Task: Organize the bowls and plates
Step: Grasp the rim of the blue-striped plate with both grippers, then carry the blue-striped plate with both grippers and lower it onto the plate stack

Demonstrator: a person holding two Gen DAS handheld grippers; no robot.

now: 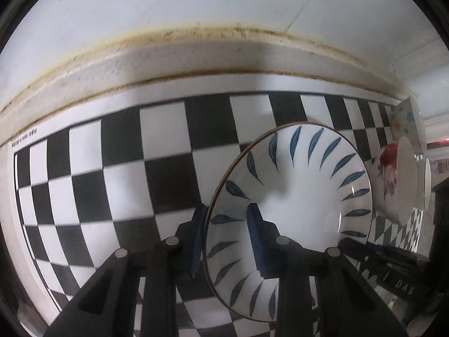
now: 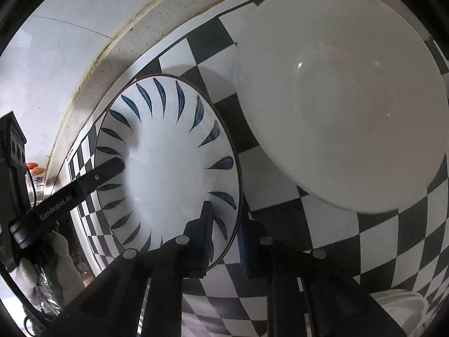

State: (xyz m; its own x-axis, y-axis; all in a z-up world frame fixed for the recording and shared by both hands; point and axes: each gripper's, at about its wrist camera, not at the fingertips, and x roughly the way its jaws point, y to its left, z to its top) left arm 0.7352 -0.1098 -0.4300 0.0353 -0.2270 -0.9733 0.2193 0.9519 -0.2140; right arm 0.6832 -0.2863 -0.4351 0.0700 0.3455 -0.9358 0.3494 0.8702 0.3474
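A white plate with blue leaf marks and a brown rim [image 1: 303, 196] lies on the black-and-white checkered mat [image 1: 112, 168]. My left gripper [image 1: 226, 238] straddles its left rim, one finger outside and one inside; the jaws stand apart. The same plate [image 2: 168, 163] shows in the right wrist view, where my right gripper [image 2: 224, 241] straddles its near right rim, jaws also apart. The left gripper's finger [image 2: 92, 179] reaches over the plate's far left side. A large plain white bowl [image 2: 345, 98] sits to the right of the plate.
A white bowl with a red flower print [image 1: 393, 179] stands right of the plate, with another white dish [image 1: 425, 185] behind it. A raised, stained counter edge [image 1: 196, 56] and white wall run along the back. A dark device [image 1: 393, 275] lies at the right.
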